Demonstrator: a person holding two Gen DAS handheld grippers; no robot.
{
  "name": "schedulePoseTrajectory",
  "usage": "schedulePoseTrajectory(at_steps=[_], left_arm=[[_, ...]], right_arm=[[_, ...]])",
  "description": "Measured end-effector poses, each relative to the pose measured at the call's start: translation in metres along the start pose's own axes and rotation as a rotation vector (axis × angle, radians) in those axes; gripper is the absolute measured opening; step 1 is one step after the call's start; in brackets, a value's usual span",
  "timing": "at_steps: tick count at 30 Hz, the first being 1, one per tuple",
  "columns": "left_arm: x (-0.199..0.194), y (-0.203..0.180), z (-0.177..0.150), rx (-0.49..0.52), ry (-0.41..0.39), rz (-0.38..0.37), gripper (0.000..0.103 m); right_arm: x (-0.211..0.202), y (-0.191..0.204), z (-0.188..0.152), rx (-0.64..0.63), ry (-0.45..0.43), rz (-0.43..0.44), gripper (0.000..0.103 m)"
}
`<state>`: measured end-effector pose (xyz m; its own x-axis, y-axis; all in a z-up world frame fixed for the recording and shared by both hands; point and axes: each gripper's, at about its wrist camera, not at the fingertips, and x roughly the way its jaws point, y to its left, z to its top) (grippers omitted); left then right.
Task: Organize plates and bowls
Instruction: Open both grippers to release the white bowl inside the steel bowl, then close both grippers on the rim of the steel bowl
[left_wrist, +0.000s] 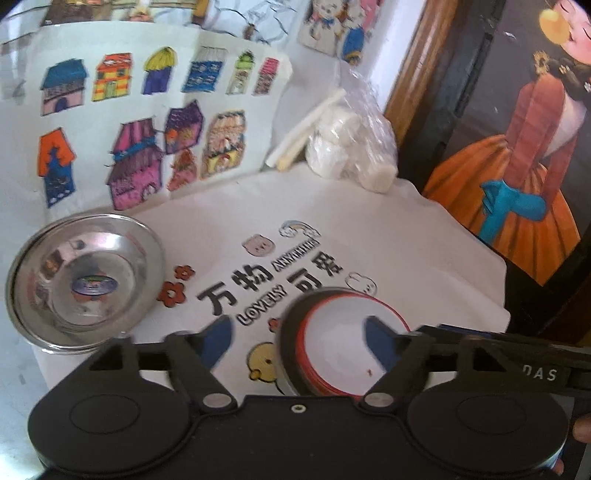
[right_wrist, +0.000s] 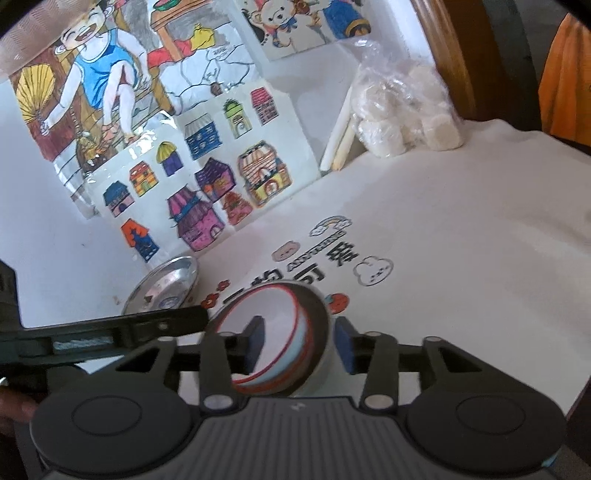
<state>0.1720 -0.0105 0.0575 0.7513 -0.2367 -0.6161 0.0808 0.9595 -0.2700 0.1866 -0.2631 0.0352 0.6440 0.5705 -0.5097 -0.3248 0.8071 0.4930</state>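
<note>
Bowl (right_wrist: 273, 336) base hidden; rim blurred.

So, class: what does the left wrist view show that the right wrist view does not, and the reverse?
Only the left wrist view shows the framed painting of a figure in an orange skirt and the left claw, open.

Only the right wrist view shows the drawing of a child in blue holding a fan and the right claw, astride the bowl's wall.

Both show the red-rimmed white bowl, the steel dish, the houses drawing, the bag of white pieces and the printed cloth.
</note>
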Motion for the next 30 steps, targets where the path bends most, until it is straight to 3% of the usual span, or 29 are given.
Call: schedulePoseTrajectory(at_steps=[2, 8, 19, 30], left_arm=[[-0.001, 0.002, -0.002, -0.001, -0.012, 0.028, 0.098], [0.006, 0.009, -0.016, -0.014, 0.015, 0.083, 0.102], [0.007, 0.022, -0.029, -0.054, 0.058, 0.108, 0.102], [0.018, 0.023, -0.024, 0.005, 0.134, 0.114, 0.101]], right_arm=[[-0.001, -0.004, 0.000, -0.009, -0.003, -0.025, 0.063], [0.002, -0.012, -0.002, -0.047, 0.025, -0.110, 0.083], [0.009, -0.017, -0.006, -0.057, 0.059, -0.142, 0.089], [0.025, 0.002, -0.002, -0.215, 0.142, -0.221, 0.091]])
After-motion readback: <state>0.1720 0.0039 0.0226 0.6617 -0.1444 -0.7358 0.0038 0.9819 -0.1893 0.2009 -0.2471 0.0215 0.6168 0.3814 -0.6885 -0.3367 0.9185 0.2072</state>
